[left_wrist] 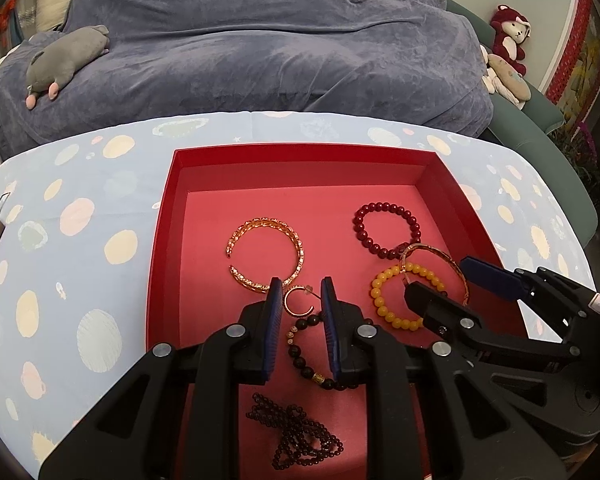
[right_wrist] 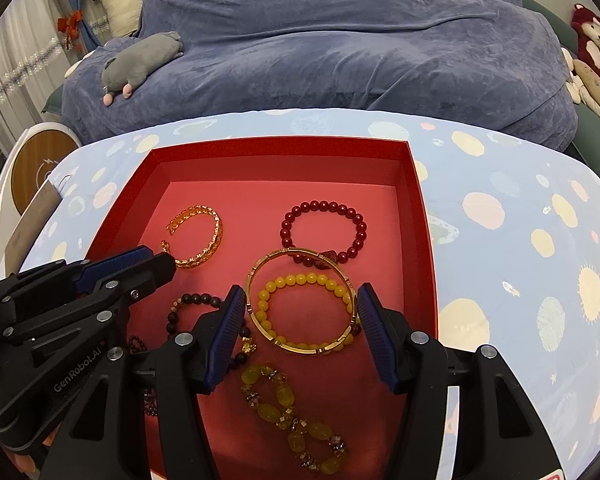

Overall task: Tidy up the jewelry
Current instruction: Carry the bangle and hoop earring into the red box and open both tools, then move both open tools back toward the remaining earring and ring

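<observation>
A red tray (left_wrist: 300, 154) (right_wrist: 420, 216) on the table holds the jewelry. My left gripper (left_wrist: 300, 294) is open around a small gold ring (left_wrist: 298, 301), above a dark bead bracelet (left_wrist: 300, 354). My right gripper (right_wrist: 302, 300) is open and straddles a thin gold bangle (right_wrist: 300, 258) lying over a yellow bead bracelet (right_wrist: 268, 292). A gold cuff (left_wrist: 266, 254) (right_wrist: 198, 236) and a dark red bead bracelet (left_wrist: 388, 230) (right_wrist: 324, 230) lie further back. A dark bead necklace (left_wrist: 300, 436) and a yellow stone bracelet (right_wrist: 292, 416) lie near the front.
The table has a light blue spotted cloth (left_wrist: 80, 220) (right_wrist: 520, 240). Behind it is a bed with a blue blanket (left_wrist: 260, 40), a grey plush (left_wrist: 60, 60) and red and white plush toys (left_wrist: 508, 40). A round wooden-topped object (right_wrist: 36, 160) stands at the left.
</observation>
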`<state>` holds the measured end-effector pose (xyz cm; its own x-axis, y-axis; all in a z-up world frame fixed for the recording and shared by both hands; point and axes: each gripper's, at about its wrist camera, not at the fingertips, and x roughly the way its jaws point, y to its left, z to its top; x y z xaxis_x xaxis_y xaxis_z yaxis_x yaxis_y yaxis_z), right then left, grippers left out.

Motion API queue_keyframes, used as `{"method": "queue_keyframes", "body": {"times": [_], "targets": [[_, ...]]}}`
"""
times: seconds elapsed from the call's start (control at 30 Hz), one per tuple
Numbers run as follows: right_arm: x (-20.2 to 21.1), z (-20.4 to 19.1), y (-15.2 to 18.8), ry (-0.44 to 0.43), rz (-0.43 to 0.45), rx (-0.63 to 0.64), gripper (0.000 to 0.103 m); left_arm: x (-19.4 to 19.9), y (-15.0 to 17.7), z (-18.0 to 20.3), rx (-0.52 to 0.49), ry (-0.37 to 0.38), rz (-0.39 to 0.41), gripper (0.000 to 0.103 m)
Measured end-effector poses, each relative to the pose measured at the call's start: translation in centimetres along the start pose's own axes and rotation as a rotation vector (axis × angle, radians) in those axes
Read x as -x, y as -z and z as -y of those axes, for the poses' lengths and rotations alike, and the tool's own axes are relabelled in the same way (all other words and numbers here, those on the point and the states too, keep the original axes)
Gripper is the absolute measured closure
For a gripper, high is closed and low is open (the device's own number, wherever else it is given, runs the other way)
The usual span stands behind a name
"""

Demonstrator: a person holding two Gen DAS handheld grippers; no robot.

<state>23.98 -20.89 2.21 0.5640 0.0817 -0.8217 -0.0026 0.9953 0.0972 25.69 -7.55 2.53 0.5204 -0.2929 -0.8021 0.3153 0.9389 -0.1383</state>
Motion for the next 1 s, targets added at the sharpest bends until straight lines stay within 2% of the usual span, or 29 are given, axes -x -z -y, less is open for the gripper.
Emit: {"method": "queue_keyframes", "body": {"times": [0.1, 0.13, 0.2, 0.5, 0.57, 0.87, 1.0], "targets": [[0.6, 0.1, -0.2, 0.017, 0.013, 0.017, 0.045, 0.4, 0.0, 0.1, -0.007, 0.004, 0.010, 0.081], [0.9, 0.2, -0.3, 0.020, 0.017, 0.022, 0.045, 0.5, -0.1, 0.1, -0.012, -0.002, 0.012, 0.074], [1.6, 0.5, -0.5, 0.023, 0.025, 0.029, 0.045, 1.1, -0.2, 0.2, -0.016, -0.007, 0.023, 0.066], [6.5, 1.7, 0.0, 0.037, 0.074, 0.024, 0.044, 5.1, 0.0, 0.2, -0.023, 0.001, 0.062, 0.064], [7.6, 1.7, 0.8, 0.037, 0.081, 0.014, 0.044, 6.2, 0.4, 0.3, -0.012, 0.001, 0.070, 0.059], [10.7, 0.3, 6.3, 0.027, 0.053, -0.015, 0.044, 10.4, 4.1, 1.2, 0.001, -0.012, 0.094, 0.059], [11.4, -0.1, 8.8, 0.044, 0.038, -0.021, 0.044, 11.3, 5.9, 1.7, 0.023, -0.010, 0.077, 0.059]]}}
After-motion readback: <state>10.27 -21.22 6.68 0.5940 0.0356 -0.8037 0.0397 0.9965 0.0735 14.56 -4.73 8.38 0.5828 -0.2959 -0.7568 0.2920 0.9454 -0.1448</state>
